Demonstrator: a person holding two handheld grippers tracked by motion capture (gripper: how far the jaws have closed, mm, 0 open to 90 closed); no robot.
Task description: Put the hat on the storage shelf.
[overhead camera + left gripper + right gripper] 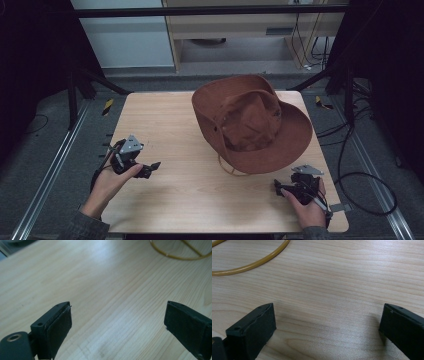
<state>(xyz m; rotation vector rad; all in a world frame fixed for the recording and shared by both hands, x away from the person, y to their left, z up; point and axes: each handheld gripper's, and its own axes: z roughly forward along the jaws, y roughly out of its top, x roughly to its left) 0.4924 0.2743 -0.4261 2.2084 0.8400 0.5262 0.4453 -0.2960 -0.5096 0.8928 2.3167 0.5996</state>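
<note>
Brown, the hat [252, 122] lies tilted on my wooden table [175, 125], with my left gripper [150, 169] well to its left and right gripper [276, 187] just below its brim, both jaws spread empty.

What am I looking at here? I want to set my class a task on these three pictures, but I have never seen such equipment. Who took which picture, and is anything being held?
No robot: a person sits at a wooden table with hand-held tongs in each hand. The high view looks down from above; the left tongs show at its left, the right tongs at its right. The other two pictures come from small cameras riding on the tongs, each looking along its own two black jaws, which stand wide apart over bare wood. Nothing is held. On the table lies a brown brimmed hat, and its yellowish cord loops onto the wood near both tongs.
</note>
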